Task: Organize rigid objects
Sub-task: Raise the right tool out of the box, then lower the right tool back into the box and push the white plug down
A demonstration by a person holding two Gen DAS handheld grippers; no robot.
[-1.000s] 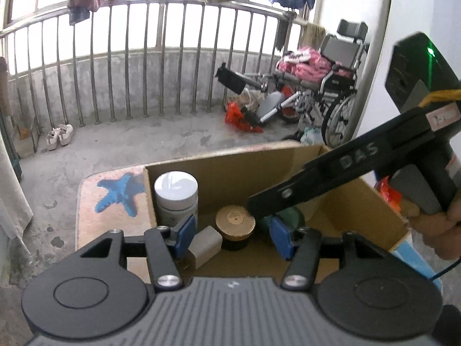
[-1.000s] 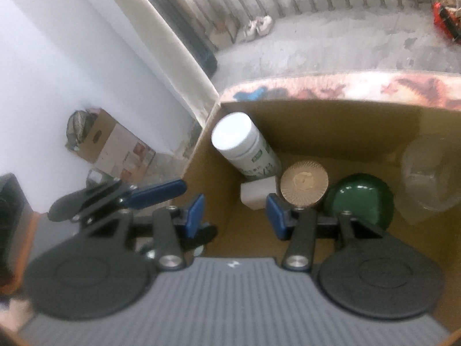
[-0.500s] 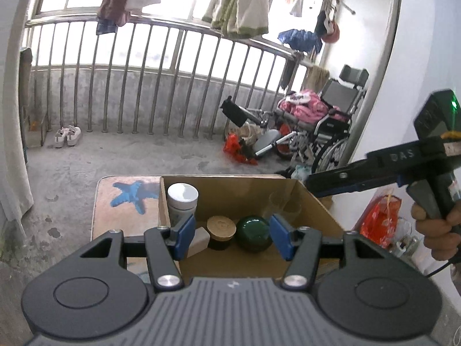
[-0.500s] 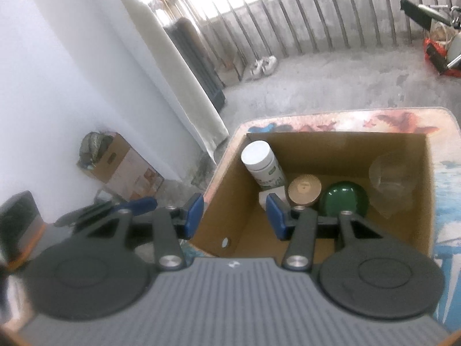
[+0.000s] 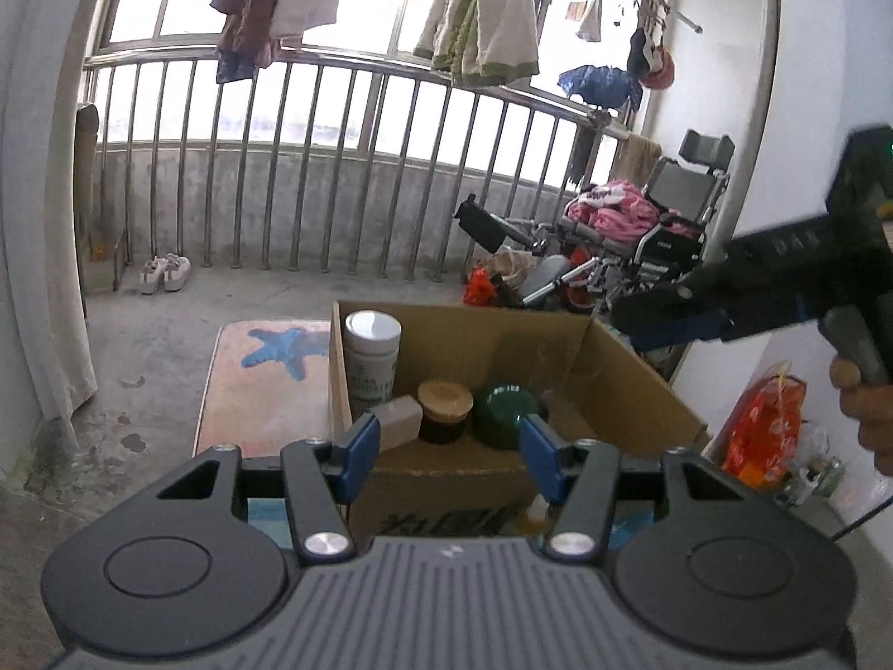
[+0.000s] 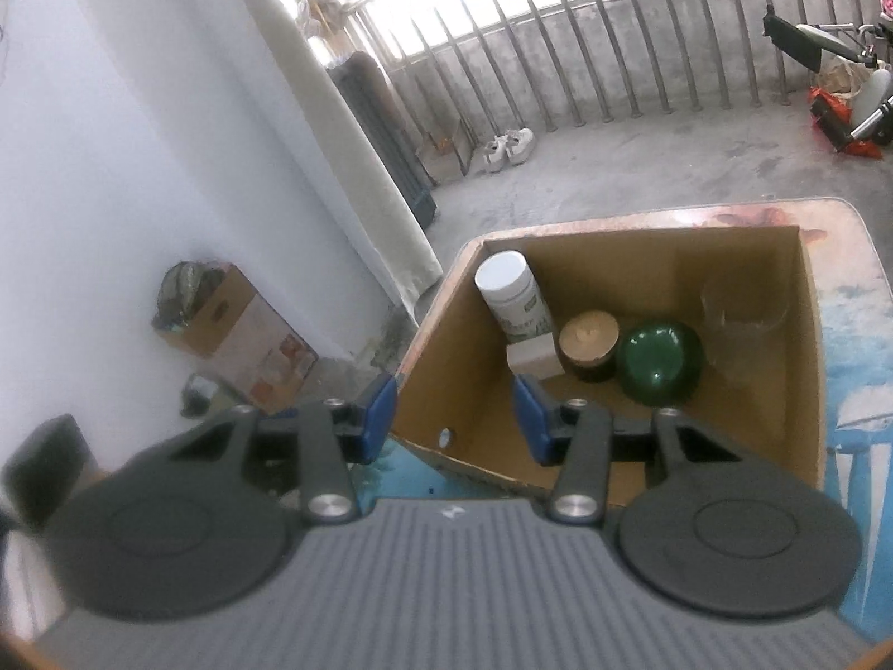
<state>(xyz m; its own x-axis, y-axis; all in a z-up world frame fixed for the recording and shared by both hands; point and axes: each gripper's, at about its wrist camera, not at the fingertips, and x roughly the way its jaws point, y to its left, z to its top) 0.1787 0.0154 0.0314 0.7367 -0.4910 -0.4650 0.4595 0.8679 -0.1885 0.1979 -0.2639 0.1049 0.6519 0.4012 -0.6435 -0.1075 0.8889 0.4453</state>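
Note:
An open cardboard box (image 5: 491, 335) (image 6: 642, 257) holds a white-lidded bottle (image 5: 371, 352) (image 6: 510, 290), a small beige block (image 5: 399, 421) (image 6: 533, 357), a dark jar with a brown lid (image 5: 445, 405) (image 6: 589, 335), a green bowl (image 5: 502, 410) (image 6: 661, 357) and a clear glass (image 6: 742, 307). My left gripper (image 5: 449, 455) hovers before the box's near wall, its jaws closing on nothing. My right gripper (image 6: 455, 419) hangs above the box's near left corner, jaws also closing and empty. In the left wrist view the right gripper (image 5: 670, 318) is held high at the right by a hand.
The box stands on a table covered by a printed mat with a blue starfish (image 5: 279, 352). A wheelchair (image 5: 658, 223) and a railing (image 5: 335, 167) lie beyond. A red bag (image 5: 762, 424) is at the right, a floor carton (image 6: 234, 324) at the left.
Both grippers have drawn back and upward from the box, which now looks smaller and farther. The right gripper has left the box's inside and moved off to the right.

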